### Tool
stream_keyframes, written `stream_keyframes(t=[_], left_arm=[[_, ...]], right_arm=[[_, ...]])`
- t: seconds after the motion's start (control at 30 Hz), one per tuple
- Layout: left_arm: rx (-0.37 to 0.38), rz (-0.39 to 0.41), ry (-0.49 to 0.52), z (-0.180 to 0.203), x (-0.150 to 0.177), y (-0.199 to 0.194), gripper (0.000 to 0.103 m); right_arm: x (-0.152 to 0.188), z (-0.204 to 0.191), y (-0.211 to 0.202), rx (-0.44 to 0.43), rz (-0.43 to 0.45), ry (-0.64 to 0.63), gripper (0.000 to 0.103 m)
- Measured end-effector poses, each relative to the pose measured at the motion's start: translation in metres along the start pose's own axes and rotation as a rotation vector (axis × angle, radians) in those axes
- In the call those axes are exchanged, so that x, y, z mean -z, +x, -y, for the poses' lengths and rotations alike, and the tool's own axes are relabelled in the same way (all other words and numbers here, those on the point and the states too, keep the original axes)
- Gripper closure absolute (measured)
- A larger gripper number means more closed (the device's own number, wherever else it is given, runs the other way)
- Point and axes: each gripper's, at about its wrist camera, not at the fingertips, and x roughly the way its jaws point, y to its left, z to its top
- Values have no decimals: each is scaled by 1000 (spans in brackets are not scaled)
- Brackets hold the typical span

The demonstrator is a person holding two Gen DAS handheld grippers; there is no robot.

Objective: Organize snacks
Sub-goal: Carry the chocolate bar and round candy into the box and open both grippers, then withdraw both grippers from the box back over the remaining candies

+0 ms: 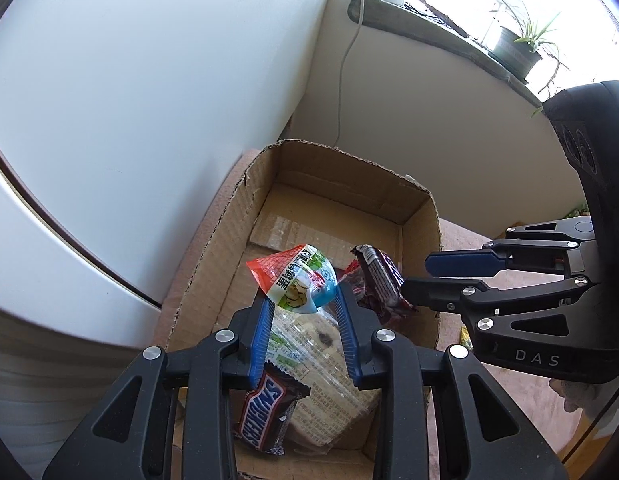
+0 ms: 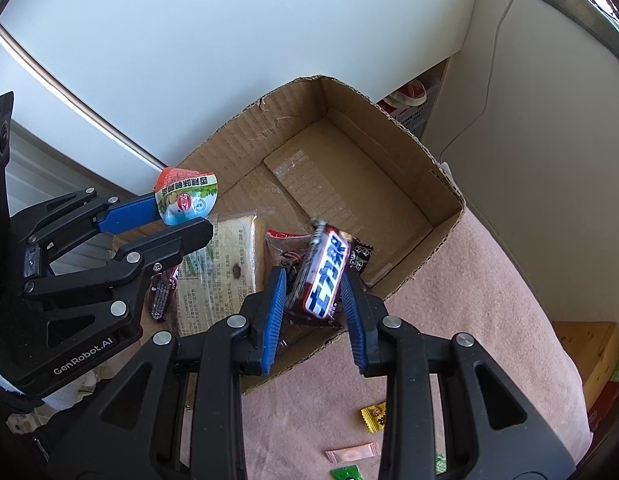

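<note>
An open cardboard box (image 1: 213, 264) (image 2: 245, 144) stands on a pink cloth. Over its near part my left gripper (image 1: 303, 294) (image 2: 185, 216) is shut on a small red, white and green sealed packet (image 1: 297, 280) (image 2: 185, 196). Beside it, my right gripper (image 2: 313, 278) (image 1: 415, 278) is shut on a dark chocolate bar with blue-and-white lettering (image 2: 323, 276) (image 1: 379, 276), held above the box's near right corner. On the box floor lie a Snickers bar (image 1: 265, 412) (image 2: 161, 296), a clear bread packet (image 1: 325, 384) (image 2: 221, 264) and a dark red packet (image 2: 283, 248).
Loose sweets lie on the pink cloth (image 2: 469, 300) near me: a yellow one (image 2: 373, 414), a pink sachet (image 2: 351, 456) and a green one (image 2: 345, 474). A white appliance (image 1: 109, 100) flanks the box's left side. A windowsill with a potted plant (image 1: 517, 50) runs behind.
</note>
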Motion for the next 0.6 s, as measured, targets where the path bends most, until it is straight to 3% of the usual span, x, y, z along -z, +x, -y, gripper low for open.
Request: stream_keyframes(t=[0.2, 0.6], left_arm=[[-10, 6, 2, -2, 0, -1, 66], [13, 19, 24, 11, 7, -16, 66]], right_arm=[[2, 0, -5, 3, 8, 1, 73], [29, 18, -39, 25, 41, 37, 72]])
